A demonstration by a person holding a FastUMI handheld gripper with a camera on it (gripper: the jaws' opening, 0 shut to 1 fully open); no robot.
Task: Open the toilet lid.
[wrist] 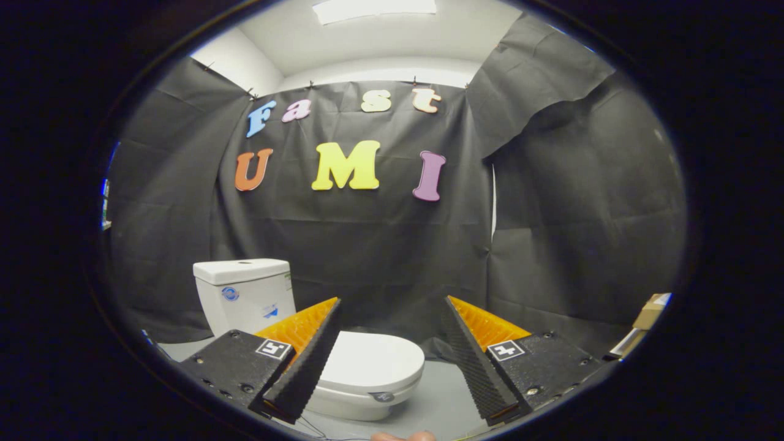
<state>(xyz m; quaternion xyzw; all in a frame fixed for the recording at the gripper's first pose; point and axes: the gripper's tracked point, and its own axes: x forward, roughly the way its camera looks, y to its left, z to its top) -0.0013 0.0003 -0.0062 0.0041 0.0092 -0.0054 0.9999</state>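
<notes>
Item: toilet [343, 380], white, on grey floor [441, 404] near booth's back wall. Tank [245, 294] at rear; lid [367, 361] down, flat over bowl, long axis running from tank toward its front edge. Gripper [392, 355] – fingers spread wide, holding nothing. Lid lies ahead & below, partly behind left finger, not touching. Front lip of lid faces open floor – approach room looks ample there. Cardboard box [649, 312] well apart, by side wall.

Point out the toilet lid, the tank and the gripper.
toilet lid [373, 361], gripper view, on its closed top.
tank [248, 297], gripper view, on its front wall.
gripper [392, 312], gripper view, midway between open jaws.
</notes>
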